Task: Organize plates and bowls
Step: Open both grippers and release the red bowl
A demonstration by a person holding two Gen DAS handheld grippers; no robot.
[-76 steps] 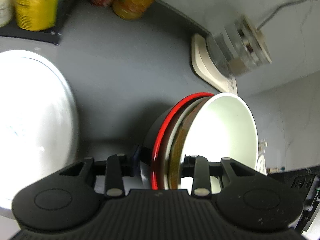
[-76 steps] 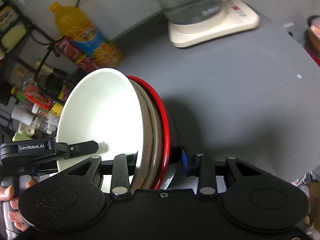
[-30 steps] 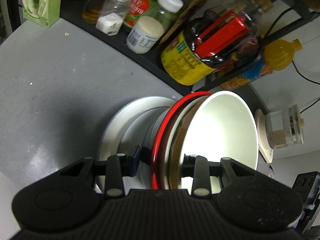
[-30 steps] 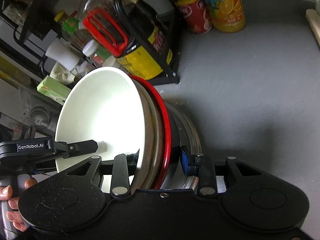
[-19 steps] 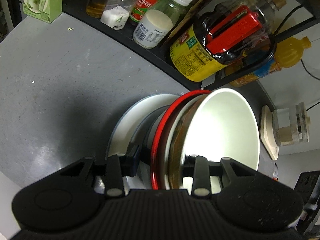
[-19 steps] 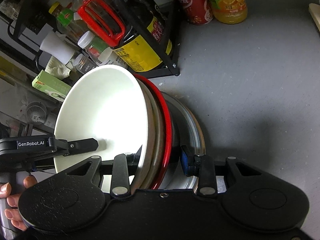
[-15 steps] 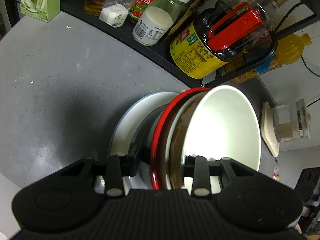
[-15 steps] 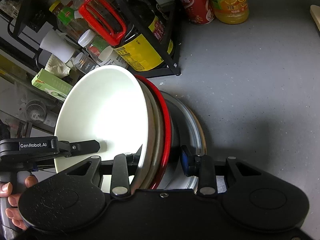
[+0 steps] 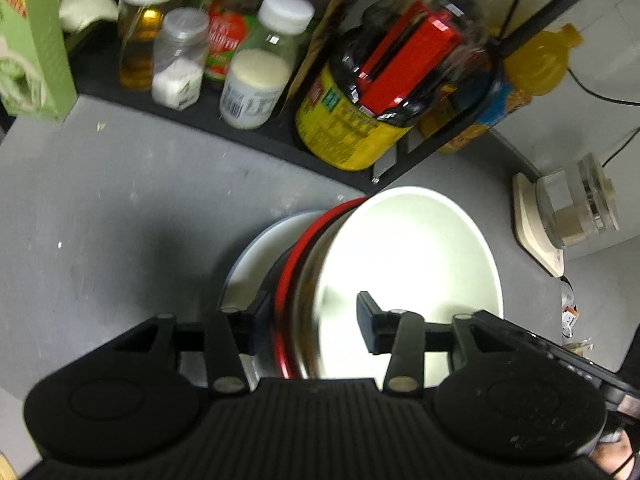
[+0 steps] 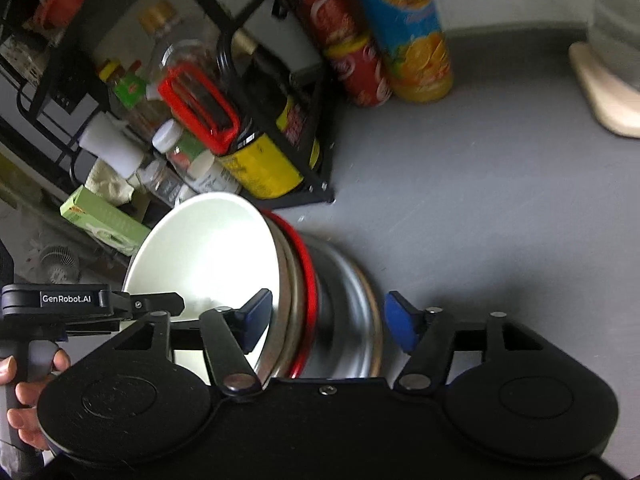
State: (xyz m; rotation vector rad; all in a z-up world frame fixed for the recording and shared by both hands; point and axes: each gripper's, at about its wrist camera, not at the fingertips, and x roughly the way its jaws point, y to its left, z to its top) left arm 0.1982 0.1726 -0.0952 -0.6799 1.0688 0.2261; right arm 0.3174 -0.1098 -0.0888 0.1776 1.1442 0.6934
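A stack of bowls (image 9: 408, 256) sits on a pale plate (image 9: 256, 252) on the grey counter: a white bowl on top, a brown-rimmed one under it and a red-rimmed black bowl (image 10: 308, 276) at the bottom. My left gripper (image 9: 312, 312) straddles the stack's rim; its jaws are opening and the right finger (image 9: 366, 312) stands clear inside the white bowl. On the opposite side my right gripper (image 10: 328, 318) straddles the rim too, its jaws opening and both blue pads (image 10: 398, 326) off the bowls. The plate (image 10: 360, 280) shows beneath the stack there.
A black rack (image 9: 400, 164) of jars and bottles stands just behind the plate, holding a yellow-labelled jug (image 10: 264, 164). An orange juice bottle (image 10: 408, 32) and red cans (image 10: 352, 52) stand beside it. A kettle on a cream base (image 9: 560, 220) is at the right. A hand (image 10: 24, 384) holds the left gripper.
The held stack travelled from near the kettle to the plate by the rack. Both grippers' jaws have now spread off the rim and drawn back a little; the bowls stay on the plate.
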